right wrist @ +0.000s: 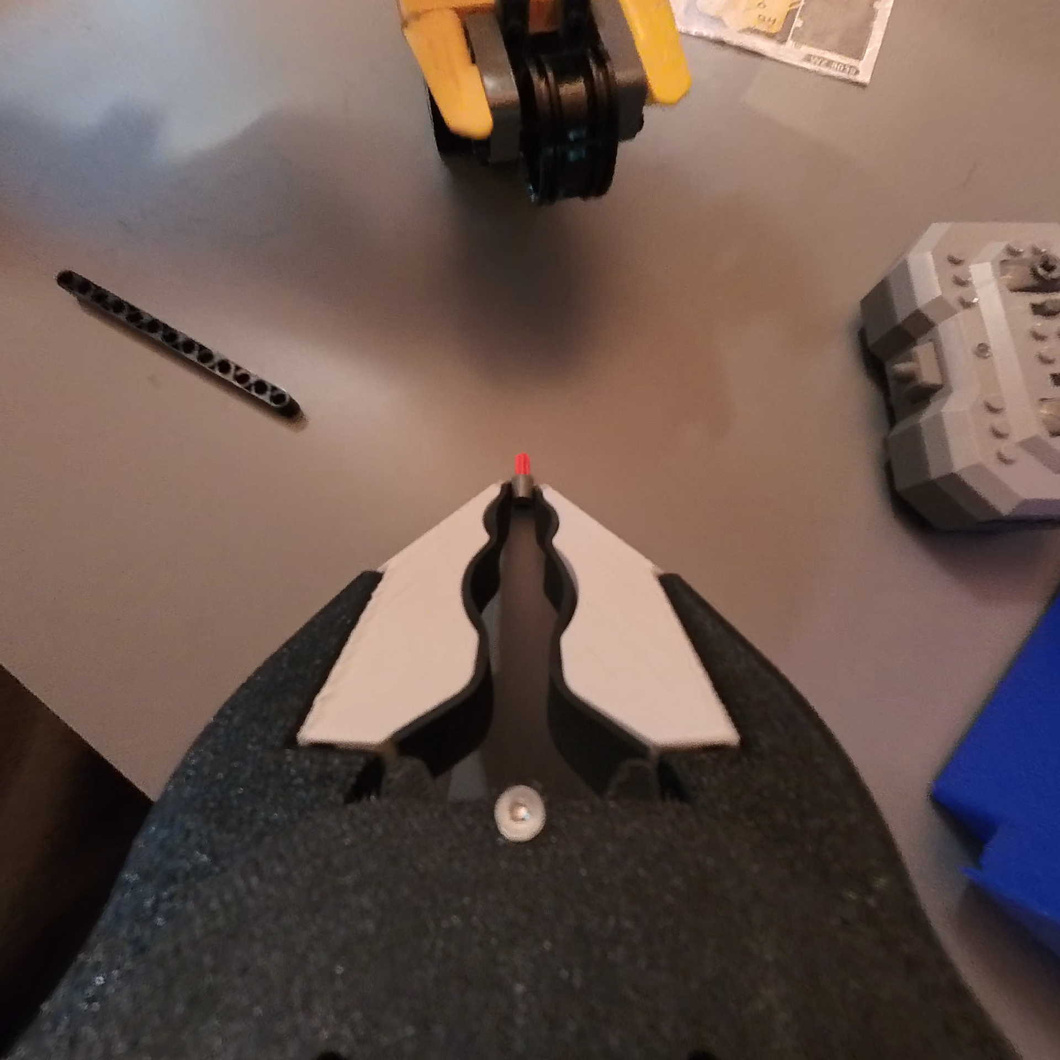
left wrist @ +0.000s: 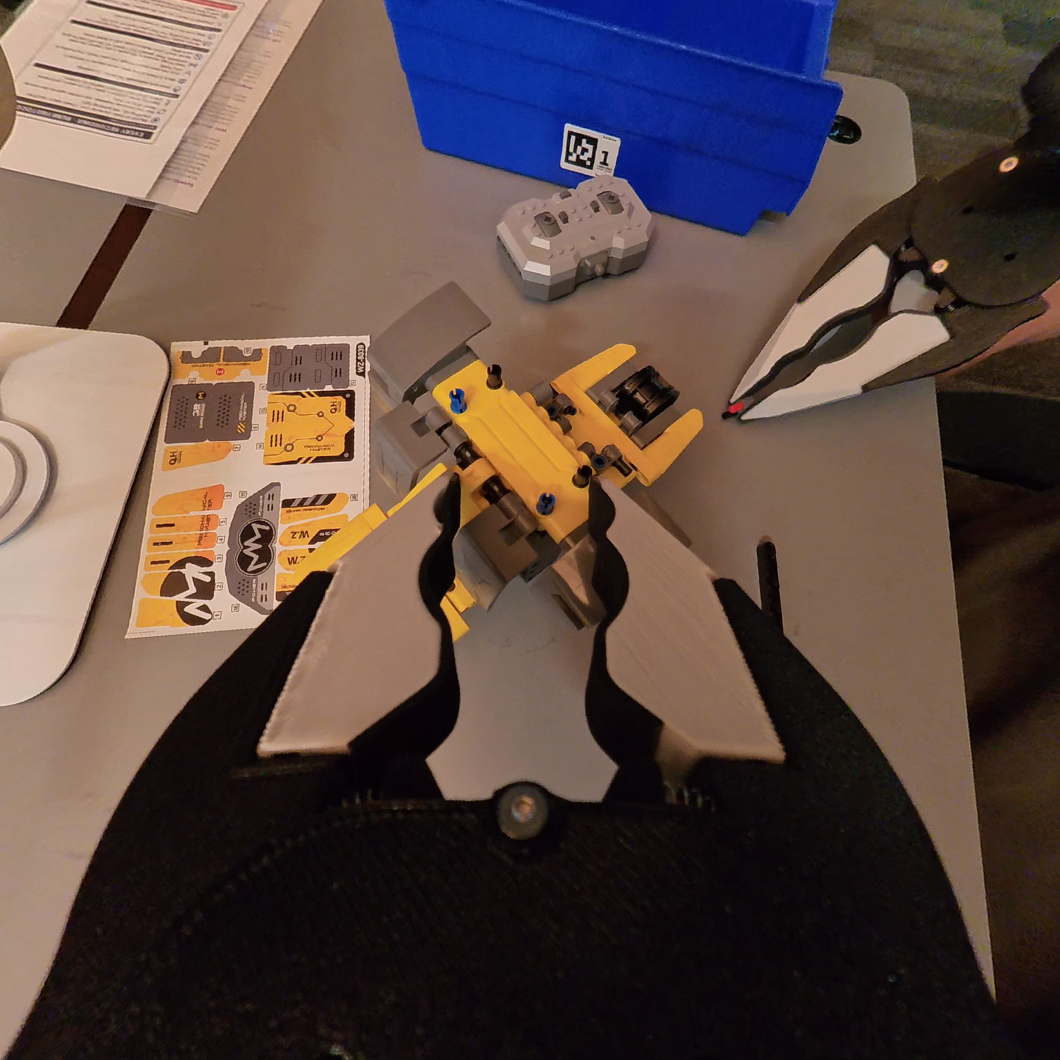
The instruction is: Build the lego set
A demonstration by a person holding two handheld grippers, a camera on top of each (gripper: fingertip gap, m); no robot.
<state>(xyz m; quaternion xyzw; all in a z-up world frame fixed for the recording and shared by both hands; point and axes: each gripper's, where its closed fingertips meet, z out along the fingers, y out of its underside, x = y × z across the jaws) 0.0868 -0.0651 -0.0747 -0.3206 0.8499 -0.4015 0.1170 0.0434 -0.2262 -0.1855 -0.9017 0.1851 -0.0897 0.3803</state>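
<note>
Left wrist view, from left to right: at the left edge you have a pale tray, then a sheet of stickers flat on the grey bench. At centre, your left gripper has its fingers closed on the near end of the yellow and grey brick model, which sits on the bench. Above it, toward the upper middle of the frame, lie a grey remote and a blue bin. At the right edge your right gripper hovers well apart from the model.

Right wrist view: a black holed beam lies at the left. At centre, your right gripper's fingers pinch a small red-tipped pin, pointing toward the model's wheel end at the top. That pin is not yet on the model.
</note>
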